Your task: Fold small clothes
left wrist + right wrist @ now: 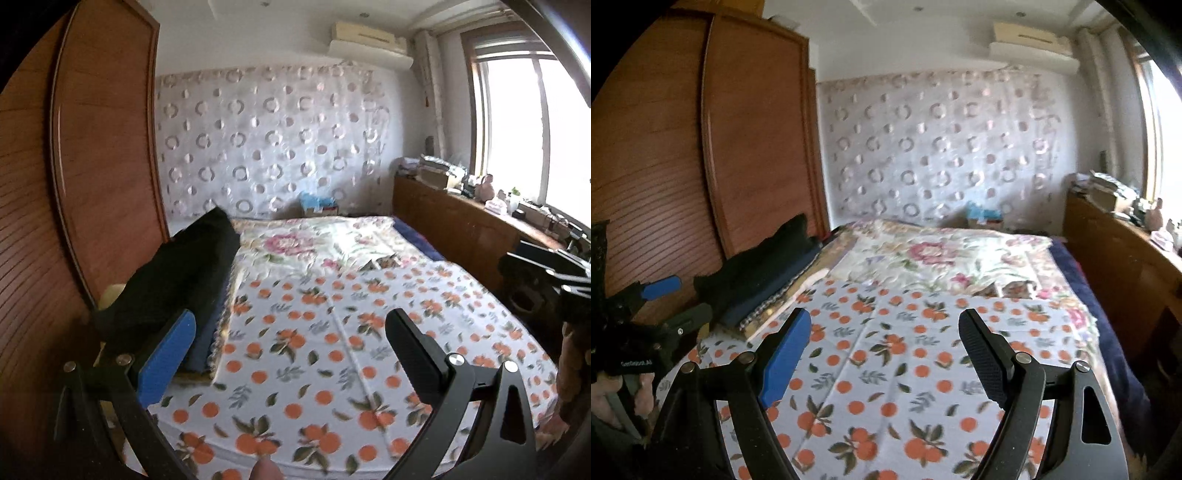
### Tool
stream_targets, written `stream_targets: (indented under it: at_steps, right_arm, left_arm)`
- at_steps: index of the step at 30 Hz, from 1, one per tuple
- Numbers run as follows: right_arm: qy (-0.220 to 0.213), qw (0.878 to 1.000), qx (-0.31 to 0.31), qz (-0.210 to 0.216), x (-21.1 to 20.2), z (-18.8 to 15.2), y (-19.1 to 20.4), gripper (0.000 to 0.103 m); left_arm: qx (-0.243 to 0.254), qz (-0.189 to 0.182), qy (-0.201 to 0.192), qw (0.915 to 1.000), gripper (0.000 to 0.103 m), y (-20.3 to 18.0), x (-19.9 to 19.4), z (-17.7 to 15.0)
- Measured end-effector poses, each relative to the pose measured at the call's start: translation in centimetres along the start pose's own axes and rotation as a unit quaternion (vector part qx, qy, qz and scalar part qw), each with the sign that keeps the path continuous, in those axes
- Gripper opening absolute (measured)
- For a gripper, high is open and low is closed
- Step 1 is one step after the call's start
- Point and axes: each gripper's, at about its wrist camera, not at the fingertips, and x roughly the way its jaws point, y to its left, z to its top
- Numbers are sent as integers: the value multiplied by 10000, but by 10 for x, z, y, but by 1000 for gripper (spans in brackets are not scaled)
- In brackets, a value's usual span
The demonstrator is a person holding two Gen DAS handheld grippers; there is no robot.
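I have both tools raised above the orange-print sheet (332,354) that covers the near part of the bed, and neither is carrying anything: the left gripper (291,332) has its fingers spread wide with only sheet showing between them, and the right gripper (882,332) is spread just as wide and equally empty. The only clothing I can make out is the dark garment pile (177,273), lying in a heap along the left edge of that sheet, against the wooden wardrobe (92,166); it appears to sit on top of a folded dark blue layer, though I cannot tell whether that is another garment or bedding. Beyond the sheet's far edge lies a floral quilt (317,240). From the right wrist view the left gripper shows at the sheet's left margin, near the pile. I judge this to be the very start of a fold: nothing is laid out on the sheet yet. The next move, as I read it, calls for swinging a gripper left to the pile, pinching a single top layer, and drawing it onto the flat middle of the sheet.
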Motion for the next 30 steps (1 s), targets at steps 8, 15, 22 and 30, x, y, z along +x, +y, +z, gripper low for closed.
stream_targets:
  at_steps: [8,15,22,30]
  right_arm:
    - [-308,9989,121,-329,-35,-1,-7,84]
    - [-322,9984,192,-425,-18,-9,-3,84]
    - [-313,9984,184,-440,-19,-8,-5,84]
    - [-295,9985,179,-417,-24,-7,-9,84]
  left_arm:
    - [53,-42,-253,9997,103,-22,-12,17]
    - [-39,-116,-245,9996,103,-23,-11,15]
    - [-78,-96,-261,9996,103,-22,-11,15]
    - [-95,-57,-270,9996,103,-22,-11,14]
